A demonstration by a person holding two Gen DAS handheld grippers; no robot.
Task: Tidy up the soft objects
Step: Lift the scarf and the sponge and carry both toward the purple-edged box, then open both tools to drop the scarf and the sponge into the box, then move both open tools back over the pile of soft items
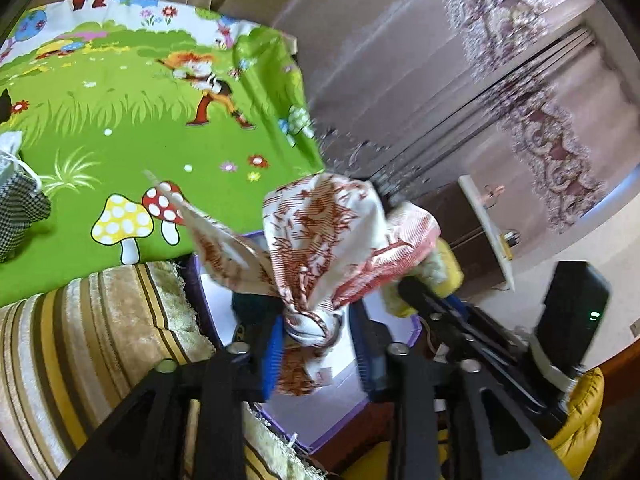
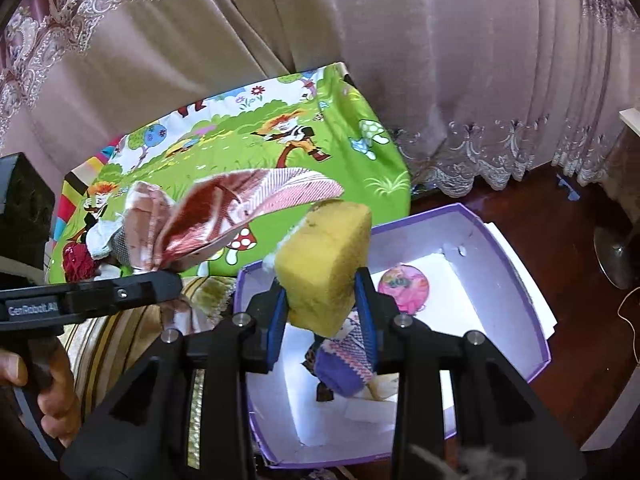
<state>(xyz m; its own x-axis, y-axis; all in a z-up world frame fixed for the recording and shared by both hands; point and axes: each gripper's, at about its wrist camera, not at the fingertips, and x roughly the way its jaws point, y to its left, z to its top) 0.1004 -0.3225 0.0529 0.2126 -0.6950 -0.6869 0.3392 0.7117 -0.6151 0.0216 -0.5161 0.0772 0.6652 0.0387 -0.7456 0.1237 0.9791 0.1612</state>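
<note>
Left tool (image 1: 316,344): jaws apart, red-and-white patterned cloth (image 1: 320,240) bunched and hanging between the blue pads, apparently loosened for release over the purple box (image 1: 248,360).

Right tool (image 2: 322,312): blue pads at either side of a yellow sponge (image 2: 324,268), grip looking slack; poised above the same box (image 2: 500,240), likely for dropping in.

Box contents: purple knitted item (image 2: 344,364), near side.

Cartoon-print green sheet (image 1: 140,120), far left: checked pouch (image 1: 20,212) not yet collected.

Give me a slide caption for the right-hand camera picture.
Right tool carries a yellow sponge above a purple box.
</note>
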